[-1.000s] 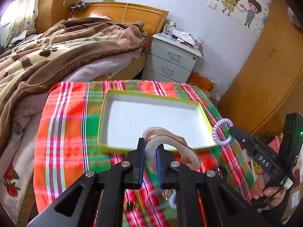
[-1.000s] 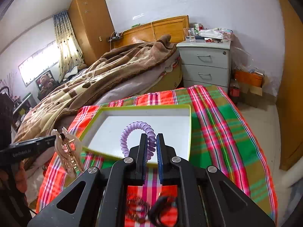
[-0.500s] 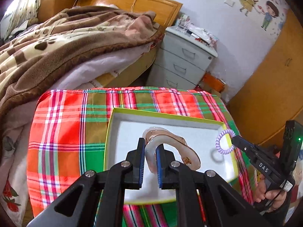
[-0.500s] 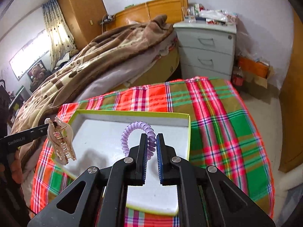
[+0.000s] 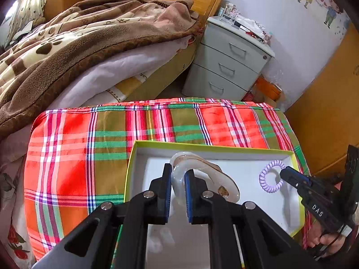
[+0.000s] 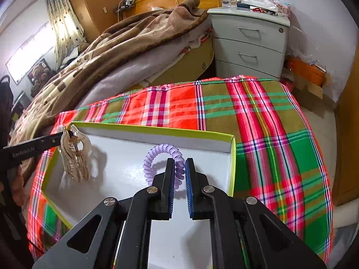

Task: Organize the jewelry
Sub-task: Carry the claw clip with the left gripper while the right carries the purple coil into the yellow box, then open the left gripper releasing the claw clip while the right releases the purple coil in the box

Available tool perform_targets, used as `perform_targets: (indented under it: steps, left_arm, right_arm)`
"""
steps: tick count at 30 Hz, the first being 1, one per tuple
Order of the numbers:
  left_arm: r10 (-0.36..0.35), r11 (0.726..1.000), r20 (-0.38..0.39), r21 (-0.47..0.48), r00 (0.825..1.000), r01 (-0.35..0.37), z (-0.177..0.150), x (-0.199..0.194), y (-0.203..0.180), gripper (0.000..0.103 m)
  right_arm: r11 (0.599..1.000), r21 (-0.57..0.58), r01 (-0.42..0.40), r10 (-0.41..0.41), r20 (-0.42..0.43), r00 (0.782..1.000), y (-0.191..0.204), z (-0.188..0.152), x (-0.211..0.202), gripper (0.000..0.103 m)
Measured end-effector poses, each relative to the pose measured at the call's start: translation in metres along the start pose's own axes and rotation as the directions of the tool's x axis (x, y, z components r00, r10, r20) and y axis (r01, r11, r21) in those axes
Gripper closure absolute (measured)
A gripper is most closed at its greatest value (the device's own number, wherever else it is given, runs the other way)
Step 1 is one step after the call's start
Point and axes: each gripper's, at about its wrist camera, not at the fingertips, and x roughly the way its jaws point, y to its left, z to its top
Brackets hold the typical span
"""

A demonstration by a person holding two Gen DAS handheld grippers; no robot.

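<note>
Left gripper [image 5: 178, 185] up close: matte black angular arms with triangular cut-outs, round silver screw heads along the linkage, and blue ribbed pads [image 5: 187, 192] lining the inner faces of both fingers. Right gripper [image 6: 179, 174] is built the same way — black frame, silver screws, blue pads [image 6: 188, 183]. From the left wrist view its side carries white "DAS" lettering, and bare skin of the hand [image 5: 326, 242] shows at the handle — a thin black cable runs there.

"DAS" in white on the right gripper [image 5: 283, 173], "GenRobot.AI" on the left gripper [image 6: 58, 140]
</note>
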Motion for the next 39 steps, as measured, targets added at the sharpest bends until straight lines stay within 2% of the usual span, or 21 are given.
perform_targets:
  steps: [4, 11, 22, 26, 32, 39]
  left_arm:
    - [0.032, 0.999, -0.019, 0.009, 0.999, -0.032, 0.004, 0.008, 0.0, 0.091]
    - [0.035, 0.999, -0.046, -0.005, 0.998, -0.035, 0.007, 0.018, 0.002, 0.089]
    - [0.056, 0.998, -0.072, -0.011, 0.996, -0.057, 0.007, 0.024, 0.003, 0.076]
    - [0.064, 0.998, -0.082, -0.013, 0.995, -0.065, 0.009, 0.027, 0.004, 0.064]
    - [0.041, 0.999, -0.079, -0.004, 0.996, -0.041, 0.007, 0.024, 0.0, 0.062]
    - [0.04, 0.999, -0.053, -0.027, 0.998, -0.042, 0.006, 0.014, 0.001, 0.06]
  right_arm:
    - [1.0, 0.003, 0.013, -0.013, -0.008, 1.0, -0.001, 0.003, 0.004, 0.093]
    - [1.0, -0.023, 0.018, -0.019, -0.039, 0.999, 0.005, 0.006, 0.013, 0.093]
    - [1.0, -0.014, 0.027, -0.028, -0.054, 0.998, 0.002, 0.008, 0.017, 0.093]
    - [1.0, -0.009, 0.018, -0.019, -0.055, 0.998, 0.002, 0.008, 0.017, 0.084]
    - [1.0, 0.003, 0.014, -0.014, -0.049, 0.999, 0.001, 0.008, 0.014, 0.075]
    - [1.0, 0.007, 0.01, -0.01, -0.039, 0.999, 0.001, 0.007, 0.006, 0.075]
